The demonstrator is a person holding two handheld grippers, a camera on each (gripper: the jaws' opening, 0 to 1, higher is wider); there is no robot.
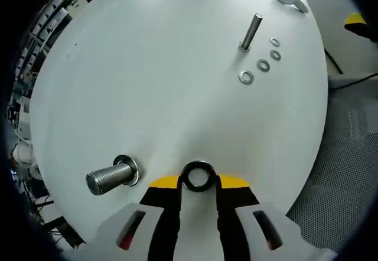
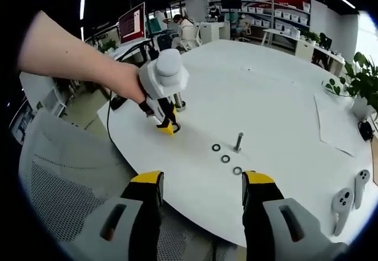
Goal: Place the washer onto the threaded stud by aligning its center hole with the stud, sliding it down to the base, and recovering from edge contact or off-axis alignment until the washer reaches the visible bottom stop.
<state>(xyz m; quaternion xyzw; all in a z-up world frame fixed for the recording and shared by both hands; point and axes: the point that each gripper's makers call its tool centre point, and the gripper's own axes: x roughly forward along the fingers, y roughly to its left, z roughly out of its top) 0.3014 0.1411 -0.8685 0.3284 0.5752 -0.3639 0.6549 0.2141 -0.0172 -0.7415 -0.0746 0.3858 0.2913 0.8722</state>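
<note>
Your left gripper (image 1: pixel 199 181) has its fingers clamped on a dark washer (image 1: pixel 198 176), held over the white round table (image 1: pixel 147 72) near its edge, just beside the big threaded stud (image 1: pixel 109 178), which already carries a washer at its base. Your right gripper (image 2: pixel 201 184) hangs off the table's edge with its jaws spread and nothing between them. Farther in stands a slim bolt (image 1: pixel 251 32) with four loose washers (image 1: pixel 263 65) beside it, and two white controllers (image 2: pixel 348 201) lie near the far edge.
</note>
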